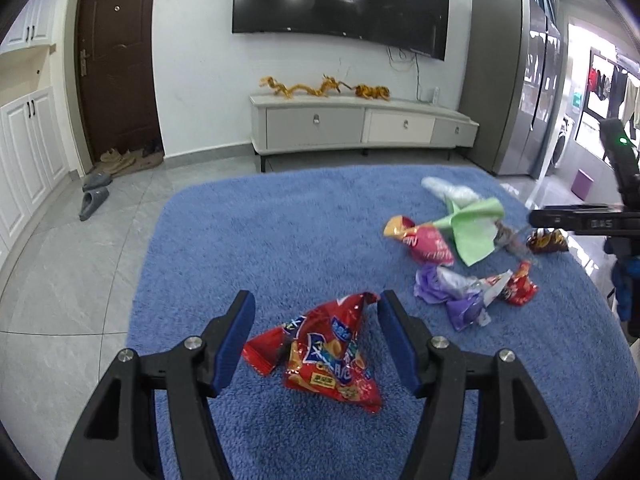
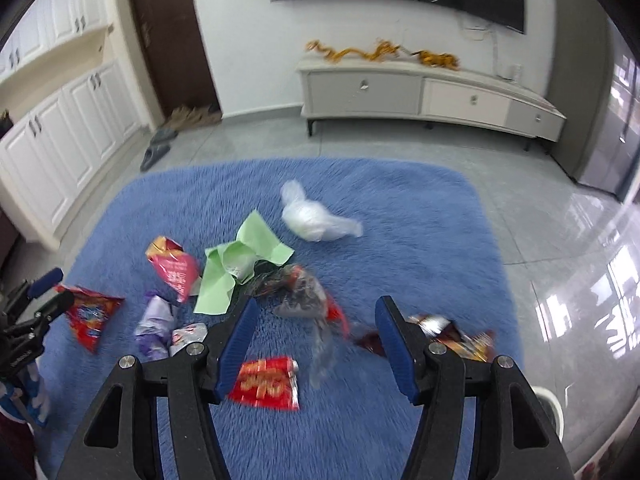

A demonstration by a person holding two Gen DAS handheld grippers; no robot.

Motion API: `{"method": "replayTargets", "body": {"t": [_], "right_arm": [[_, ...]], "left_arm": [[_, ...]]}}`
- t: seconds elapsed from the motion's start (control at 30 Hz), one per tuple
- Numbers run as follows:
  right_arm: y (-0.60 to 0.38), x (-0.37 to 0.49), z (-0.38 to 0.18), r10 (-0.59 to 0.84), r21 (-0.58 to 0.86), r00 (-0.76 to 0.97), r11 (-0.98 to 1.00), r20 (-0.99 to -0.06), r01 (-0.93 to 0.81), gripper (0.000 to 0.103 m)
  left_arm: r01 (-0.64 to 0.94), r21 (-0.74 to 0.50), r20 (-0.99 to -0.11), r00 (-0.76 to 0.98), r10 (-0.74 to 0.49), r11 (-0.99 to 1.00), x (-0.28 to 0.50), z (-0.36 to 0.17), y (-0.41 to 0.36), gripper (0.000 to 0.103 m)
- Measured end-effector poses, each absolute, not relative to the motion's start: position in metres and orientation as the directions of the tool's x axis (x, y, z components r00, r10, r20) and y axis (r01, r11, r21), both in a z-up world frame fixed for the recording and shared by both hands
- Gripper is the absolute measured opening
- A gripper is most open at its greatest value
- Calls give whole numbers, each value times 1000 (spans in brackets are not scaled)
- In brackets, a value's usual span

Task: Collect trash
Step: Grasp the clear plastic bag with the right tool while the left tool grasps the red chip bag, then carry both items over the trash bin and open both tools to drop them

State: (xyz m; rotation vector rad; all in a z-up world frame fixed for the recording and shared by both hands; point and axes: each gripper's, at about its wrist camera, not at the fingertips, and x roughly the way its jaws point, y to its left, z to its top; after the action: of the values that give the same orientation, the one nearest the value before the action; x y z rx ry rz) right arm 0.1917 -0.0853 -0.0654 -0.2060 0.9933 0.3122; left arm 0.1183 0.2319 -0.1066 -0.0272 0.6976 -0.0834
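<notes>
Wrappers lie uncollected across the blue rug; left gripper and right gripper gape, holding nothing.

blue rug, red snack bag, green paper

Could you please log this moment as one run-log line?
task: collect trash | left gripper: open around red chip bag | right gripper: open above clear wrapper | rug: littered
</notes>
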Motion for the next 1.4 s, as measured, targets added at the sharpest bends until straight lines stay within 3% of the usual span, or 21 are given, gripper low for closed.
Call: {"method": "replayTargets", "body": {"t": [0.23, 0.3, 0.4, 0.57, 0.97, 1.4], "right_arm": [[-80, 216, -99, 160, -28, 456, 925, -875, -379, 59], [-83, 218, -105, 167, -18, 444, 924, -880, -382, 56], [-84, 220, -115, 166, -14, 420, 919, -892, -393, 46], [-89, 212, -115, 176, -16, 427, 912, -887, -410, 16], [-121, 159, -65, 221, 26, 536, 937, -815, -347, 13], [-171, 89, -9, 224, 51, 623, 958, -750, -282, 13]], "left_arm": [[93, -65, -680, 725, -112, 994, 135, -123, 227, 61], [97, -59, -691, 714, -110, 994, 137, -127, 224, 52], [89, -55, -702, 705, -102, 995, 138, -130, 222, 41], [82, -60, -699, 708, -100, 995, 130, -127, 220, 27], [94, -99, -662, 737, -136, 991, 97, -103, 211, 24], [189, -183, -603, 754, -262, 965, 67, -73, 171, 19]]}}
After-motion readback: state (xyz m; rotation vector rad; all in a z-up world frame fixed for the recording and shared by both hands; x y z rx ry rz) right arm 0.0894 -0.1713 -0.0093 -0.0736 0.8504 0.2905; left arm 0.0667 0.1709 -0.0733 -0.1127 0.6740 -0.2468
